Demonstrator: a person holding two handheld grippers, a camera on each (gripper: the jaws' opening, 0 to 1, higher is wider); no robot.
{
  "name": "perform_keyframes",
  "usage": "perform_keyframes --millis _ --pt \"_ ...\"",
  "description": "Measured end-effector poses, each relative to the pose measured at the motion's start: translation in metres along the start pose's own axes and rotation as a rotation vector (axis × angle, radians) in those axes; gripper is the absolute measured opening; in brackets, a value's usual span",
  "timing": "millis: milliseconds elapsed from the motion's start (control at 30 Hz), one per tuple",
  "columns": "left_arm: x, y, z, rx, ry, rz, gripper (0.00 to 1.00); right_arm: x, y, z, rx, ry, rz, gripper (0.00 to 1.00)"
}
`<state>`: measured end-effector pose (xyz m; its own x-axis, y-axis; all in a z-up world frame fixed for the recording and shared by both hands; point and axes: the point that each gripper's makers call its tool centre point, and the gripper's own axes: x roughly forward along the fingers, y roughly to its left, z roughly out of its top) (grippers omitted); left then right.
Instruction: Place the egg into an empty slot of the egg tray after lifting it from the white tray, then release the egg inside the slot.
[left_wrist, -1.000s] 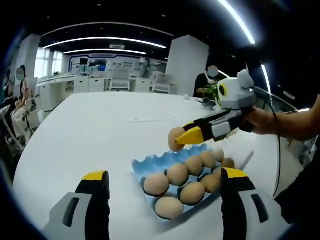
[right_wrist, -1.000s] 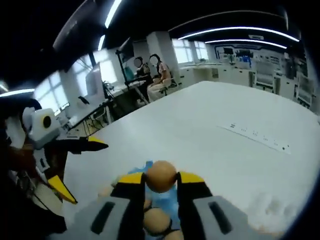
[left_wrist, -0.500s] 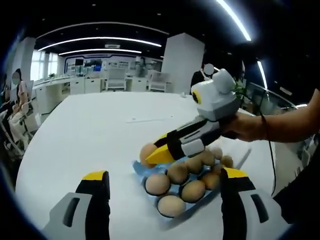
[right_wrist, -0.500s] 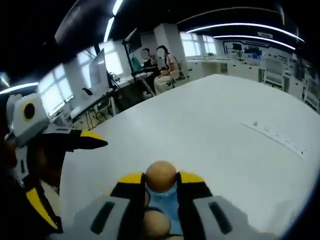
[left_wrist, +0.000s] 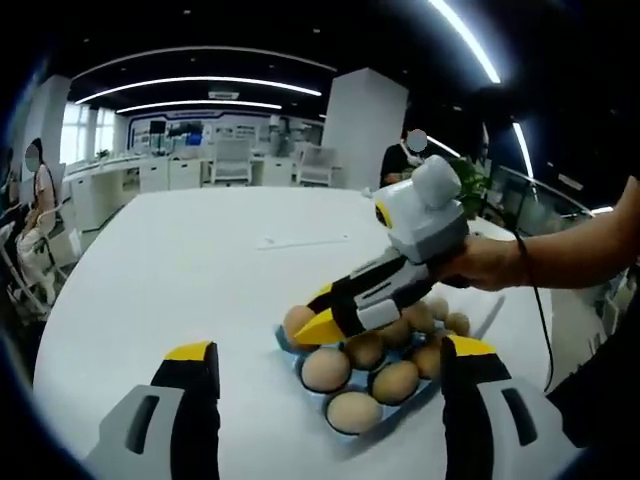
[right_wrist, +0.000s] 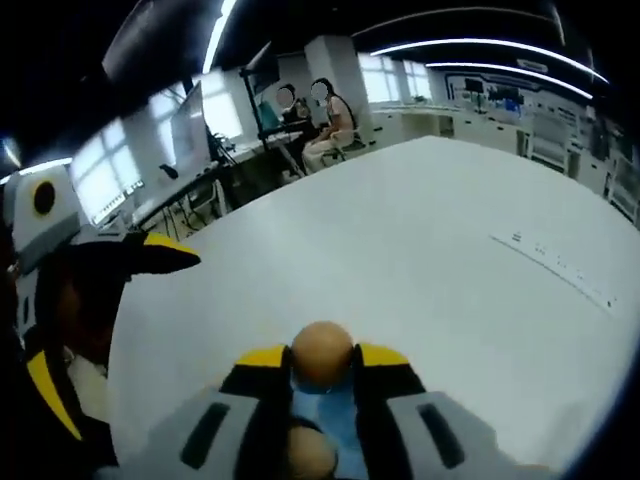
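A blue egg tray (left_wrist: 284, 343) lies on the white table (left_wrist: 180, 270) and holds several brown eggs (left_wrist: 326, 369). My right gripper (left_wrist: 305, 322) reaches in from the right, held by a hand (left_wrist: 487, 262), and is shut on a brown egg (left_wrist: 296, 320) at the tray's far left corner. In the right gripper view the same egg (right_wrist: 322, 351) sits between the yellow fingertips (right_wrist: 263, 358), just above the blue tray (right_wrist: 325, 408). Whether it touches the slot I cannot tell. My left gripper (left_wrist: 330, 350) stands open near the tray's front, with nothing between its fingers (right_wrist: 150, 256).
A white power strip (left_wrist: 300, 240) lies further out on the table, also seen as the power strip (right_wrist: 555, 272). A black cable (left_wrist: 545, 320) hangs from the right gripper. People sit at desks (right_wrist: 310, 130) beyond the table's edge.
My right gripper has carried the egg down and leftward, from above the tray's far edge to its far left corner. My left gripper stays open and has hardly moved.
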<state>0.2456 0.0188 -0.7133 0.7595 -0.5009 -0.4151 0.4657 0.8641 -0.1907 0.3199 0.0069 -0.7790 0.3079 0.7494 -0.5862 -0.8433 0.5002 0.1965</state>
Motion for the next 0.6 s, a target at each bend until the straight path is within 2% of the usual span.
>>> perform_keyframes --millis 133,233,467,600 --pt "-0.0002 0.0006 -0.0001 -0.002 -0.001 0.004 0.92 0.0001 0.0049 -0.0027 -0.071 0.038 0.018 0.25" --pt "-0.0011 0.0022 0.0006 -0.005 -0.009 0.023 0.94 0.0007 0.0068 -0.0035 -0.062 0.064 0.015 0.25" --pt "-0.0035 -0.0001 0.0016 0.003 -0.008 0.025 0.93 0.0056 0.0044 -0.0032 -0.124 0.053 0.006 0.23" --pt "-0.004 -0.0027 0.0012 0.001 -0.008 0.025 0.93 0.0038 0.003 -0.0053 -0.125 0.053 0.003 0.23"
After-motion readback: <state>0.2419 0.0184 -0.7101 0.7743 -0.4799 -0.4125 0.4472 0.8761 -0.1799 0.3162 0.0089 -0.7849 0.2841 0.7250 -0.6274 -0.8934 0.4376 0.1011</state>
